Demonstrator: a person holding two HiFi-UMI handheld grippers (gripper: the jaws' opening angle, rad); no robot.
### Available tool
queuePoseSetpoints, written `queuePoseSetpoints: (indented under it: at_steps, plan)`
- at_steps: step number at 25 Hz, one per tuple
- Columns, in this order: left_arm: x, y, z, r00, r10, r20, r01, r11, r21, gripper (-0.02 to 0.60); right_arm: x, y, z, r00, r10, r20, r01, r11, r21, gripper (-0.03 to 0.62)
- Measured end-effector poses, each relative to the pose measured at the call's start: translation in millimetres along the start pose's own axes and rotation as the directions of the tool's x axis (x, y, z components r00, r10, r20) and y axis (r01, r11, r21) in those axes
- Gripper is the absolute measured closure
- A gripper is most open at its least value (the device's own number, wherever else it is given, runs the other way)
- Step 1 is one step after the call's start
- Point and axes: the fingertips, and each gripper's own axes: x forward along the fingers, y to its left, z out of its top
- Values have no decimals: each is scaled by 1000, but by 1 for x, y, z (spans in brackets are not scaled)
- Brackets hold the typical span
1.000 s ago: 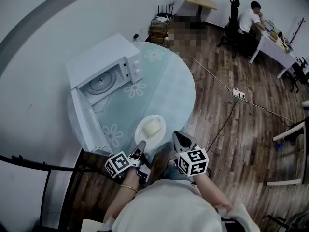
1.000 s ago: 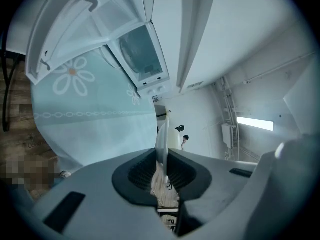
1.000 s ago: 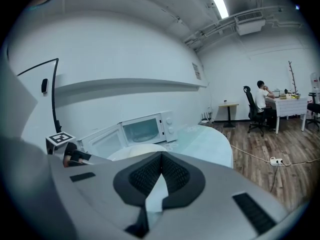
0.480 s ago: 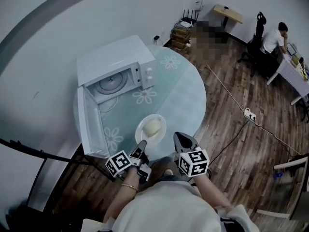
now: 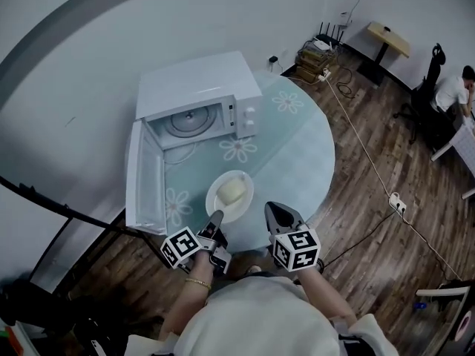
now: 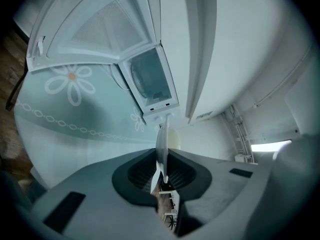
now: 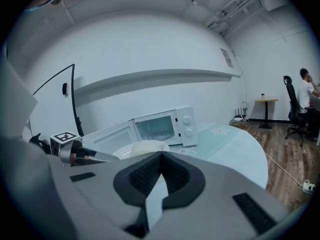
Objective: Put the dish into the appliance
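Pinching dish (image 5: 239, 211) rim at its 6 o'clock w/ my left gripper (image 5: 217, 217), one-sided; dish low over near edge of table (image 5: 297, 147), food lump (image 5: 231, 191) on top. At 3, my right gripper (image 5: 271, 208), fingers together, empty. Risks: dish sags or twists in pinch, lump slides; rim clips open door (image 5: 145, 180) at 9 en route to microwave (image 5: 199, 95) at 11.
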Motion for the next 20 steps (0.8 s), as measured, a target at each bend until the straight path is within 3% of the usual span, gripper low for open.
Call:
queuePoseSetpoints:
  at_steps: [8,20]
  plan:
    - [5,6,21,992,41,116,-36,998,-46,531,11,6,0,995,99,-28,-100,994,-33,589]
    - [38,17,84,973,58,224,-39,995,-91,531,47,6,10,990,131,-44,-133,990,-50,589]
